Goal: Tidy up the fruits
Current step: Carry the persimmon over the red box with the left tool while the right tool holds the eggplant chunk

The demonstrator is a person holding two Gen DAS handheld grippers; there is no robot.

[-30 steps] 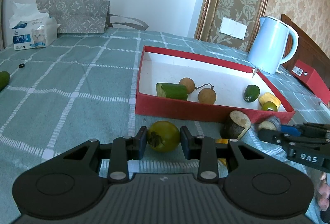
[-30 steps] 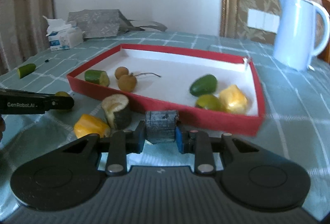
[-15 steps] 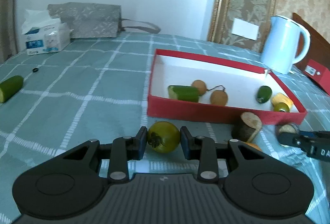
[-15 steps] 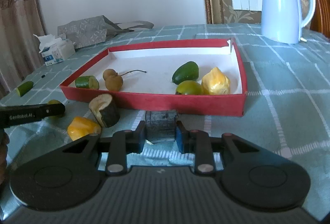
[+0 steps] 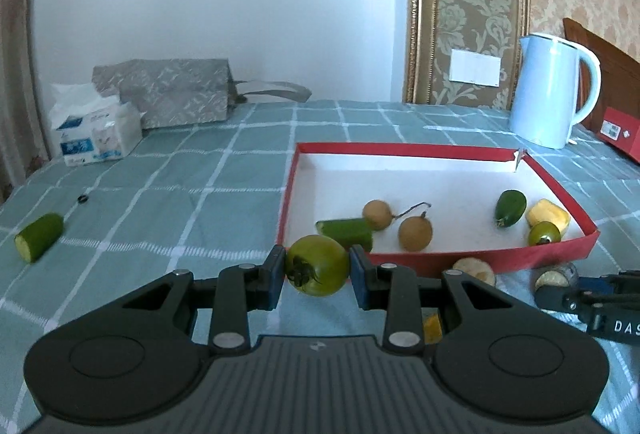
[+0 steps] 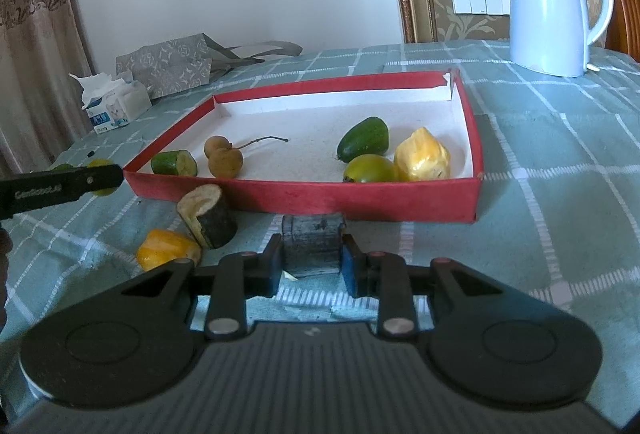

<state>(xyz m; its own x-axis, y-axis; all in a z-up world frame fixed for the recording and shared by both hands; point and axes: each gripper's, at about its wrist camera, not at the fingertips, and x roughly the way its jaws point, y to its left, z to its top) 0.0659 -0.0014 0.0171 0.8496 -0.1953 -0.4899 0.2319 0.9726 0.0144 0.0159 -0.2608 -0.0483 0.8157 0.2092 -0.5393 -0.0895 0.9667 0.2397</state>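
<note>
My left gripper is shut on a green tomato and holds it above the cloth, just before the near left corner of the red tray. My right gripper is shut on a dark-skinned banana chunk in front of the tray's near wall. Inside the tray lie a cucumber piece, two longans, a green fruit, a yellow piece and a small green tomato. Another banana chunk and a yellow piece lie on the cloth.
A cucumber piece lies on the checked cloth far to the left. A tissue pack and a grey bag stand at the back left. A pale blue kettle stands behind the tray, and a red box beside it.
My left gripper has risen with the green tomato, lifting it off the cloth toward the tray. The right gripper has rolled a little and keeps its grip on the banana chunk.
</note>
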